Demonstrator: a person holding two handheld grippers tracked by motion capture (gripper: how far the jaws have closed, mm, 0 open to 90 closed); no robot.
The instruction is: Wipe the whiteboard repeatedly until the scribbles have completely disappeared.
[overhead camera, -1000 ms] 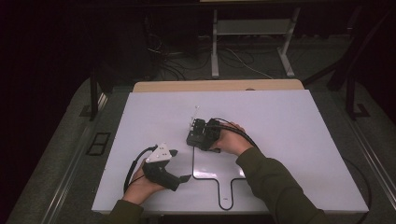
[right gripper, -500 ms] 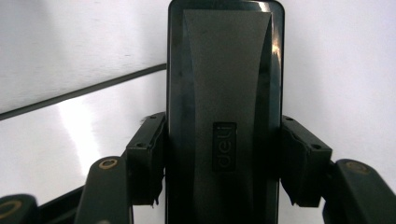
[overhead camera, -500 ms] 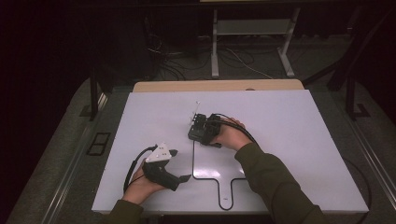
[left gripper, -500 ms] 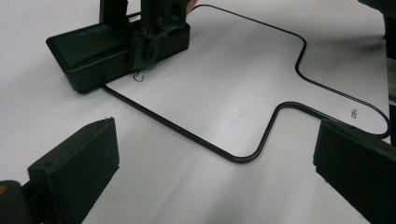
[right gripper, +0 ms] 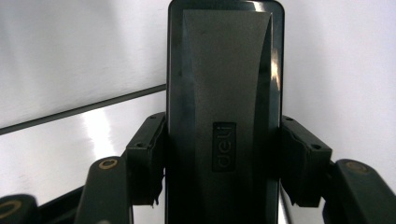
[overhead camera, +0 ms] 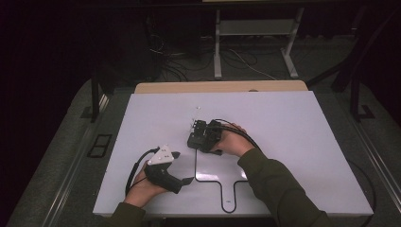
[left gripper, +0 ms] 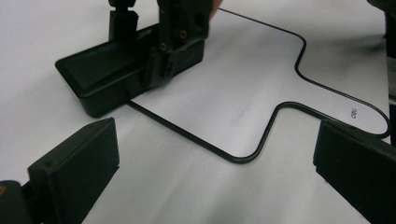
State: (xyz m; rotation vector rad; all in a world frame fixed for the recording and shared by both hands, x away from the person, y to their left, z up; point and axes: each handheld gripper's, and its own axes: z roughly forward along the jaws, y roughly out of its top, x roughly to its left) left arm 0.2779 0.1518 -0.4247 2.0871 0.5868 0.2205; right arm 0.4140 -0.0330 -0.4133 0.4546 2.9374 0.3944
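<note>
Black oblong case (right gripper: 225,107): clamped between right gripper (overhead camera: 201,137) fingers, resting on white worktop (overhead camera: 293,127) at corner of black outline (left gripper: 261,144); left gripper (overhead camera: 176,166) fingers wide, empty, nearby; pickup judged done, placement and release outstanding

overhead forward-down, two close jaw-level views

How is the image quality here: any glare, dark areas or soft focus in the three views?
High view: the white table top is evenly lit and the floor behind is very dark. Left gripper view: sharp on the thin black outline, while the near black jaws look soft. Right gripper view: glare streaks on the glossy black rectangular case, with a bright reflection on the table beside it.
</note>
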